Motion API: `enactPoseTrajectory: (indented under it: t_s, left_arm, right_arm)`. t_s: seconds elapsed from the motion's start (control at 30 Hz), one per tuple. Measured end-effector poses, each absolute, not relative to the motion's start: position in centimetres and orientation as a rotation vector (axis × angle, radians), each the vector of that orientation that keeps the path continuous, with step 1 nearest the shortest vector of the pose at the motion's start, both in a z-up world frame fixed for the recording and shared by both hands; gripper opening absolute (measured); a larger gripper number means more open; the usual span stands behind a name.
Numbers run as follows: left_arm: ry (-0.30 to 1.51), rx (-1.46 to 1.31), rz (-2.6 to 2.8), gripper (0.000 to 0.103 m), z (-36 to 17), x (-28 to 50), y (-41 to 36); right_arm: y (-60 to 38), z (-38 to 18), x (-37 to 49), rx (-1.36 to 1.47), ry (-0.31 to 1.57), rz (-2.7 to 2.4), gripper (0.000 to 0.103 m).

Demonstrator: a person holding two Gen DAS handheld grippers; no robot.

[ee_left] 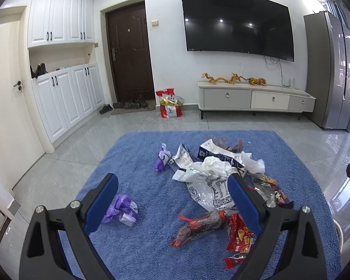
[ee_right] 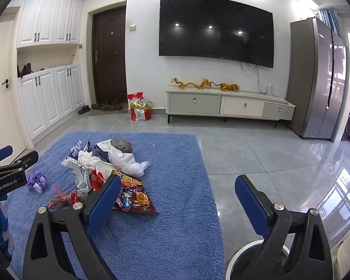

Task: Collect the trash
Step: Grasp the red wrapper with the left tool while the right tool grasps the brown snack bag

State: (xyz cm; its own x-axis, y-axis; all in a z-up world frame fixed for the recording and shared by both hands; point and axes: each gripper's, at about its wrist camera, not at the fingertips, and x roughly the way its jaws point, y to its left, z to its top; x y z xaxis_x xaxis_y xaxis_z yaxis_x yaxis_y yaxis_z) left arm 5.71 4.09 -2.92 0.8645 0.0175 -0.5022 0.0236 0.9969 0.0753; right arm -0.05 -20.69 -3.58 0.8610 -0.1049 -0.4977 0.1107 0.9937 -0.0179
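A pile of wrappers and plastic bags [ee_left: 212, 165] lies on a blue rug [ee_left: 147, 245]. It shows in the right wrist view too [ee_right: 109, 163]. A crumpled purple wrapper [ee_left: 122, 208] lies apart at the left, and another purple one [ee_left: 162, 159] sits farther back. Red snack packets [ee_left: 239, 233] lie nearest. My left gripper [ee_left: 172, 184] is open and empty, held above the near side of the pile. My right gripper [ee_right: 178, 186] is open and empty over the rug's right edge, to the right of the pile. A red printed snack bag [ee_right: 135, 198] lies beside its left finger.
A round white bin rim [ee_right: 256, 249] shows below the right gripper on the grey tile floor. A TV cabinet [ee_left: 254, 98] stands at the far wall under a wall TV. A red and white bag [ee_left: 170, 107] stands by the dark door. A fridge [ee_left: 329, 74] stands far right.
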Motion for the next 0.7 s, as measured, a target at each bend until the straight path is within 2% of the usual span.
enactPoseTrajectory:
  t_s: [0.33, 0.5, 0.57, 0.7]
  left_arm:
    - [0.655, -0.012, -0.121, 0.095, -4.7, 8.2, 7.9]
    - [0.744, -0.012, -0.220, 0.092, -6.9, 8.9, 6.8]
    - [0.772, 0.007, -0.252, 0.078, -7.7, 9.2, 5.9]
    - [0.815, 0.059, -0.316, 0.060, -9.2, 9.6, 4.2]
  right_arm:
    - [-19.8, -5.3, 3.6, 0.017, 0.607, -0.020, 0.070]
    - [-19.3, -6.6, 5.4, 0.035, 0.660, 0.042, 0.065]
    - [-19.0, -7.0, 6.0, 0.030, 0.678, 0.058, 0.064]
    - [-18.5, -7.9, 7.1, 0.025, 0.712, 0.089, 0.061]
